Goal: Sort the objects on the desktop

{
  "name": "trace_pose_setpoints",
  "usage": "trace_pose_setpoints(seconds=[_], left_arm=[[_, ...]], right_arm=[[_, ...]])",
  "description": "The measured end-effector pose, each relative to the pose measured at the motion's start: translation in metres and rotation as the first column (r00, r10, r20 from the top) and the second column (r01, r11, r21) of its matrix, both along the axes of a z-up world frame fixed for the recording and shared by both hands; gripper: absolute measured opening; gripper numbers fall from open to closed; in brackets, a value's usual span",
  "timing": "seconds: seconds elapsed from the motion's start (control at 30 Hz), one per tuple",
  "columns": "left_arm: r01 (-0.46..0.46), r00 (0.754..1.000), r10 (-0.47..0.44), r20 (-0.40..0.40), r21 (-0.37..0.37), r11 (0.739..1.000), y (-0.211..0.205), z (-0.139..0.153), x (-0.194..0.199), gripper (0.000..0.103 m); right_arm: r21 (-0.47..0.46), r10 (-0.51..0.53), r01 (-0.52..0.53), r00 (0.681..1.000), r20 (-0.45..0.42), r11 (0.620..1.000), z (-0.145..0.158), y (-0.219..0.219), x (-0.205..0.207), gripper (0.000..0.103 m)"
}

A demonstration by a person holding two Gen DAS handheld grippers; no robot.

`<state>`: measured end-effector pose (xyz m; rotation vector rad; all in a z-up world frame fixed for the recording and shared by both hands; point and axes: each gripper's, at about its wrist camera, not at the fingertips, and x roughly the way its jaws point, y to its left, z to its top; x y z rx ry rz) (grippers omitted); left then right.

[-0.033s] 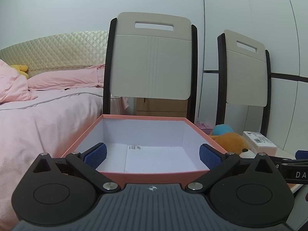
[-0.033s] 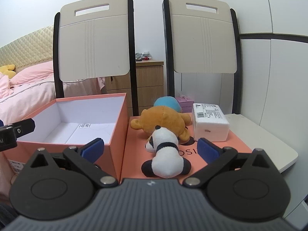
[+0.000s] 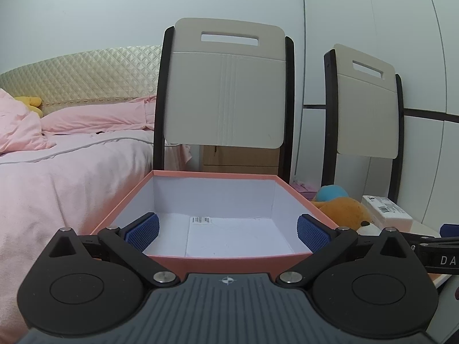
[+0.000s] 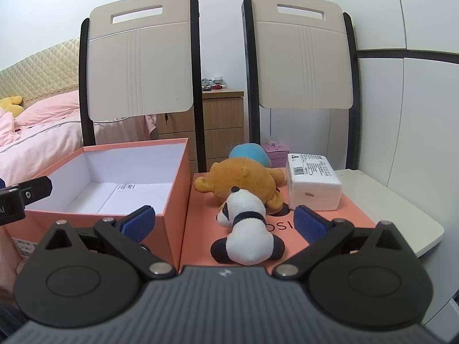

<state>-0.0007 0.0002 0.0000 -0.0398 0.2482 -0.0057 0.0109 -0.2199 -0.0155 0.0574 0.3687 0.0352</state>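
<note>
An open salmon-pink box (image 3: pixel 213 174) with a white, empty inside stands in front of my left gripper (image 3: pixel 226 230), which is open and empty just over its near wall. The box also shows in the right wrist view (image 4: pixel 175 200). To its right the flat pink lid (image 4: pixel 200 229) carries a panda plush (image 4: pixel 249 229), an orange bear plush (image 4: pixel 243 180), a blue plush (image 4: pixel 249 152) and a white packet (image 4: pixel 312 183). My right gripper (image 4: pixel 223 222) is open and empty, with the panda lying between its fingers.
Two beige chairs (image 4: pixel 140 66) (image 4: pixel 304 54) stand behind the low white table (image 4: pixel 401 206). A pink bed (image 3: pixel 57 172) lies to the left. A wooden nightstand (image 4: pixel 223 120) stands behind the chairs. The left gripper's finger (image 4: pixel 31 189) shows at the left edge of the right wrist view.
</note>
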Motion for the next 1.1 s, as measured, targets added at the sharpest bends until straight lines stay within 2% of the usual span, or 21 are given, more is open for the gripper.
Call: trace_pose_setpoints(seconds=[0.67,0.97,1.1], left_arm=[[0.014,1.000,-0.014,0.001,0.007,1.000,-0.0022,0.0004,-0.0037,0.103],[0.018,1.000,-0.018,-0.009,0.005,1.000,-0.0022,-0.0010,-0.0013,0.103],[0.031,1.000,-0.031,-0.005,0.010,0.999,-0.0023,0.0001,-0.0027,0.103]], right_arm=[[0.026,-0.026,0.026,1.000,-0.005,0.999,-0.0033,-0.0040,0.0055,0.103],[0.014,-0.036,0.035,0.999,0.037,0.999,-0.0012,-0.0060,0.0020,0.103],[0.025,-0.024,0.023,0.999,0.028,0.999,-0.0021,-0.0075,0.0022,0.103]])
